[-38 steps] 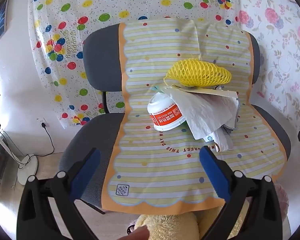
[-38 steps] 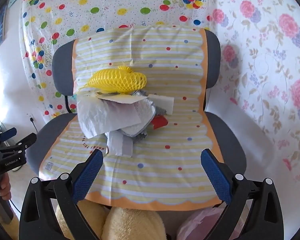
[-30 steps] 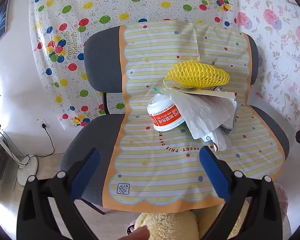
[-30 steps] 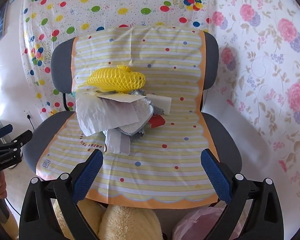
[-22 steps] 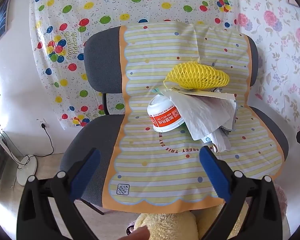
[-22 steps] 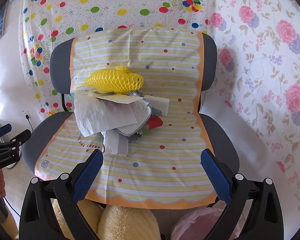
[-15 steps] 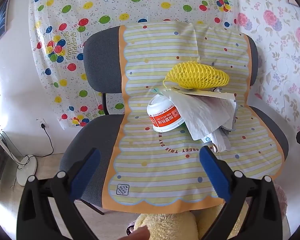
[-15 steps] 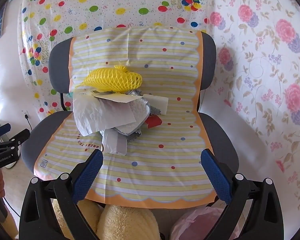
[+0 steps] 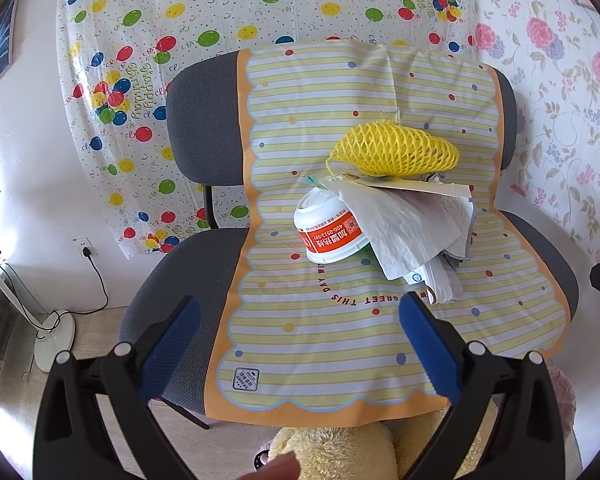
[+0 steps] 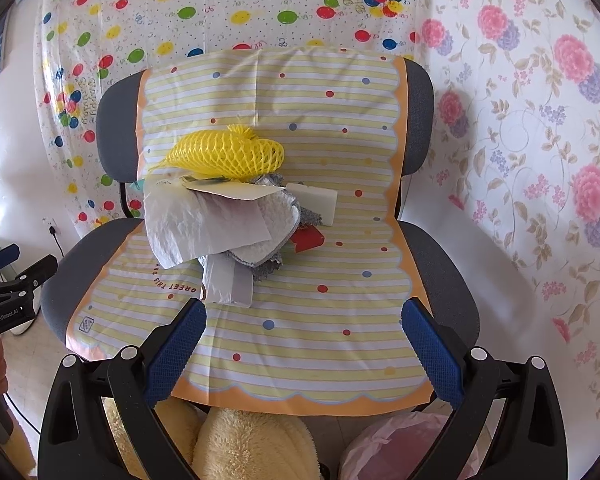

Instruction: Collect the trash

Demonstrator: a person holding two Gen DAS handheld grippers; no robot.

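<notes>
A pile of trash lies on a grey chair covered by a striped yellow sheet [image 9: 340,340]. It holds a yellow foam net [image 9: 396,152] [image 10: 228,154], a white paper bowl with an orange band [image 9: 330,234], crumpled white paper [image 9: 404,228] [image 10: 204,224], a grey cloth [image 10: 268,248], a white foam block [image 10: 314,202] and a red scrap [image 10: 308,238]. My left gripper [image 9: 300,348] is open and empty, in front of the seat. My right gripper [image 10: 304,344] is open and empty, near the seat's front edge. The left gripper also shows at the left edge of the right wrist view [image 10: 8,280].
A balloon-print sheet [image 9: 180,40] hangs behind the chair, with floral wallpaper [image 10: 540,120] to the right. A yellow plush toy [image 10: 236,444] and a pink bag [image 10: 388,452] lie on the floor below the seat. A white fan base [image 9: 56,336] and cable stand at the left.
The right gripper has drawn slightly back and to the left; the chair sits a little lower and farther. The left gripper has barely moved. Both stay open.
</notes>
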